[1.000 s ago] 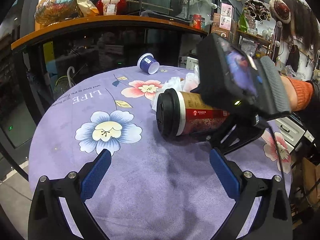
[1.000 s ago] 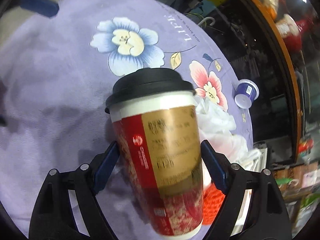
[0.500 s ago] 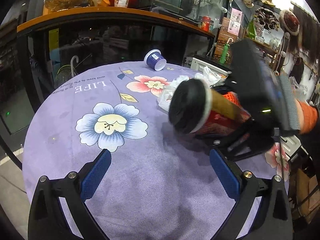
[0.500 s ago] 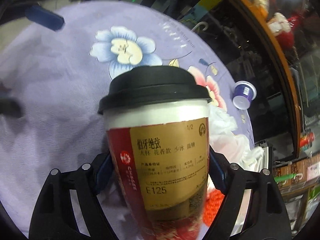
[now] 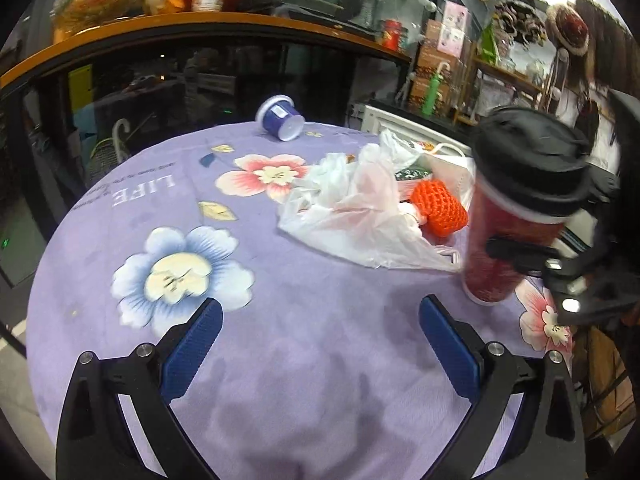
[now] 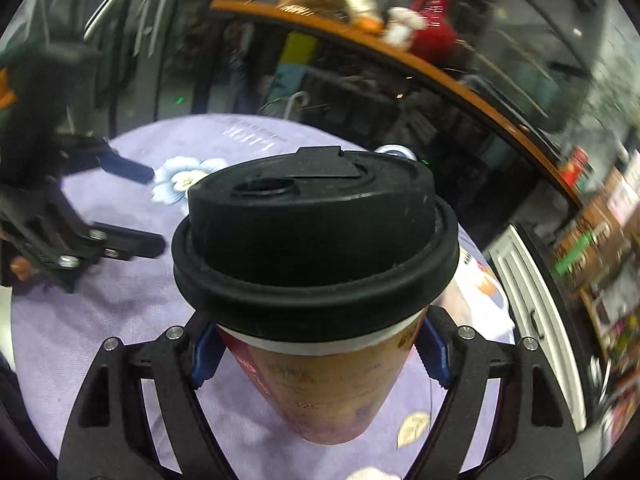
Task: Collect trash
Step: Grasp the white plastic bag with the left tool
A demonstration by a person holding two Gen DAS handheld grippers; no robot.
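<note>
Left gripper (image 5: 320, 336) wide apart, low over the table; right gripper (image 6: 316, 350) clamped on something

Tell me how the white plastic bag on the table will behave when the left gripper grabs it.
The white plastic bag looks thin and crumpled, so it will probably collapse and bunch between the fingers rather than hold shape. It seems light. An orange mesh piece lies against it and may drag along.
</note>
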